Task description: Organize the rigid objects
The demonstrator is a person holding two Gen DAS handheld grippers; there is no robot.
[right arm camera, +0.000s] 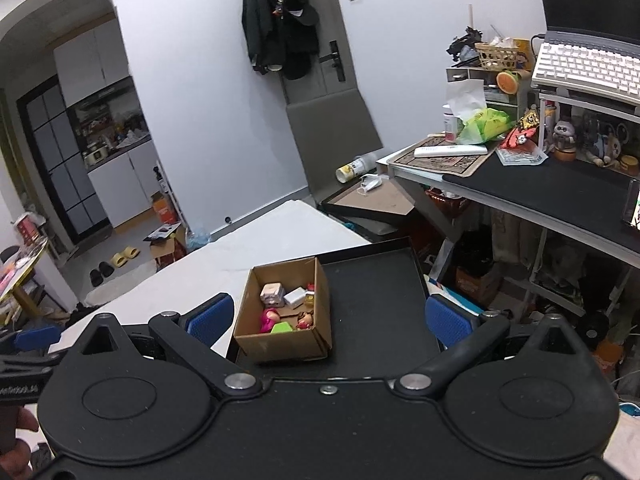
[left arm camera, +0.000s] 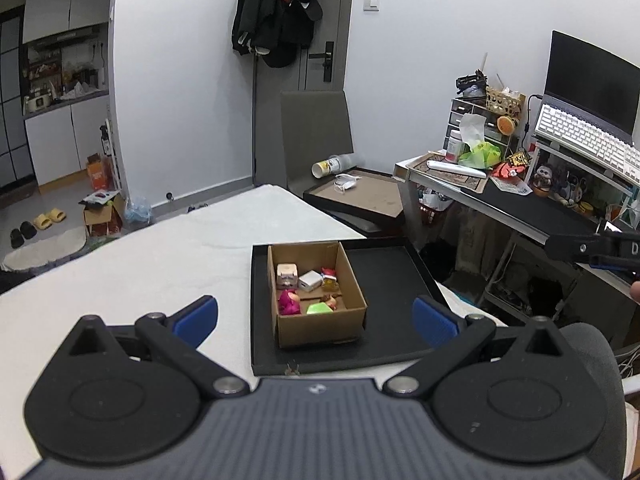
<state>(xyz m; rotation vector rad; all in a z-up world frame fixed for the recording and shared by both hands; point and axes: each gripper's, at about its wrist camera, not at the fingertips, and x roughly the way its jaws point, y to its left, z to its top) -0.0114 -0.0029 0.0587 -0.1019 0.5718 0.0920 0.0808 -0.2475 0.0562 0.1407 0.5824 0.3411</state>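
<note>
While both grippers hang above the white, cloth-like tabletop (left arm camera: 168,252), their fingers are spread wide and grasp nothing. On the left gripper (left arm camera: 315,316) the blue ribbed pads (left arm camera: 434,326) sit at the ends of matte black linkage arms, and the corrugated cardboard box (left arm camera: 320,326) lies ahead, between the two fingertips and nearer the left one. That box is a shallow open-topped rectangle with raw brown walls, and it rests on the left part of a flat black tray (left arm camera: 394,280) with a low raised rim; the bare tray floor stretches toward the right finger.

Inside the box lie small hard items: a pale boxy toy (left arm camera: 287,276) at the far side, a white rounded-corner charger block (left arm camera: 310,281) beside it, a small figure with a red cap (left arm camera: 329,276), a glossy magenta figure (left arm camera: 289,303) nearer the fingers, and a bright green piece (left arm camera: 319,309) next to a little brown-haired figure (left arm camera: 331,301).

From the right gripper (right arm camera: 330,318), equally released, the same cardboard box (right arm camera: 282,342) sits just ahead of the left blue pad (right arm camera: 210,318), with the smooth black tray (right arm camera: 376,292) filling the gap up to the right pad. Part of a hand (right arm camera: 18,444) shows at that view's lower left edge.
</note>
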